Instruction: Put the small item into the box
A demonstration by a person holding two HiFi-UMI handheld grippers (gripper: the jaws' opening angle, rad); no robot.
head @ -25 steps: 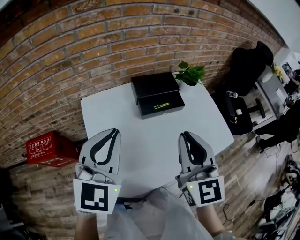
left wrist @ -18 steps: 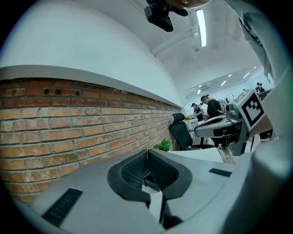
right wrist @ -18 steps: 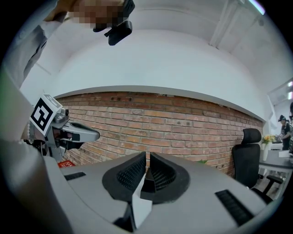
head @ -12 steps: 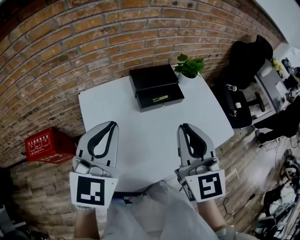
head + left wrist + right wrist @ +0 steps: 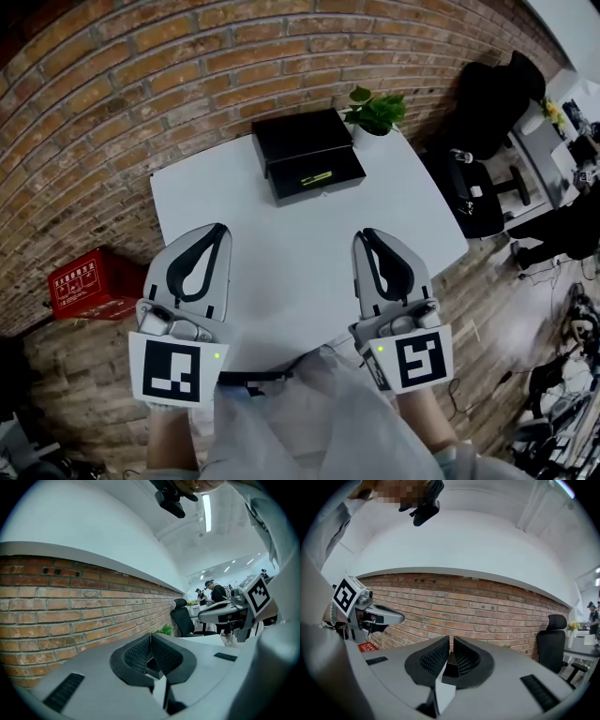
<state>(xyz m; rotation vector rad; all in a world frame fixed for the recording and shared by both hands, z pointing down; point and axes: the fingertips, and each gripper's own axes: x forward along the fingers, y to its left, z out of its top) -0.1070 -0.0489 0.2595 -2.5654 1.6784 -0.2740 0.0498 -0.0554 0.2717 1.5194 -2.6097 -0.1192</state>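
Everything sits higher in the head view than before. Jaws closed, empty, on left gripper [image 5: 217,230] and right gripper [image 5: 366,236]. Open black rectangular box [image 5: 298,141], at white surface's [image 5: 211,202] far edge, holds a yellow-green strip [image 5: 317,176]; reach level, open early.

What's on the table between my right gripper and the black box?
Nothing: only bare white tabletop lies between the right gripper and the black box, as the head view shows.

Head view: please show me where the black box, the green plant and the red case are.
black box [image 5: 298,141]: head view, on its flat top.
green plant [image 5: 375,111]: head view, on its leaves.
red case [image 5: 86,284]: head view, on its printed face.
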